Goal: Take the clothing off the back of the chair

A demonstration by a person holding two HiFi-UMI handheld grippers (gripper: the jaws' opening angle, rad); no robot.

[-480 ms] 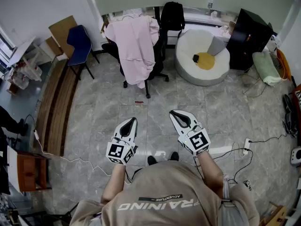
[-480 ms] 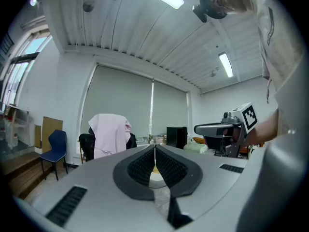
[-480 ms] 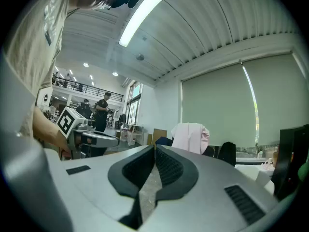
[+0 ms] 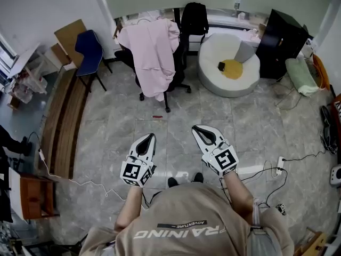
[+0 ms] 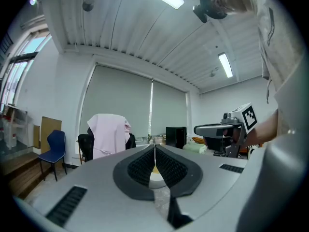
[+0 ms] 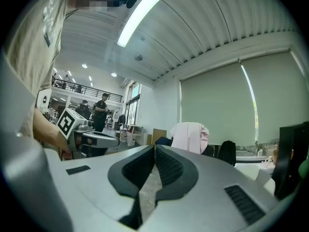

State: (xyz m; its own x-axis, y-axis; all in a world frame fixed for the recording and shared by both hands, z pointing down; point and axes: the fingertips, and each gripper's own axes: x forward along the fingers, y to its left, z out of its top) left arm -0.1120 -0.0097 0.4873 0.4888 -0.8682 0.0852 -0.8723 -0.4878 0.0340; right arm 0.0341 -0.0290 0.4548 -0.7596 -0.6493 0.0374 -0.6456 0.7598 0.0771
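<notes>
A: Head view: where is the clothing?
B: A pale pink cloth garment [image 4: 152, 52] drapes the back of a black wheeled office chair [image 4: 181, 57], well apart from the left gripper [image 4: 149, 138] and the right gripper [image 4: 199, 129].
A: Left gripper view?
B: Clenched, pads together.
A: Right gripper view?
B: Clenched likewise, holding nothing.

At twelve o'clock I have bare tiled floor [image 4: 178, 119] to pass over, right up to the black office chair [image 4: 183, 57] with the pink garment [image 4: 152, 52] hung on its back. At eleven the blue chair [image 4: 89, 47] and, at nine, a long wooden bench [image 4: 66, 121] close off the left. At one a round white seat [image 4: 210, 57] and a black cabinet [image 4: 282, 36] crowd the right. A power strip [image 4: 278, 165] lies at three.
</notes>
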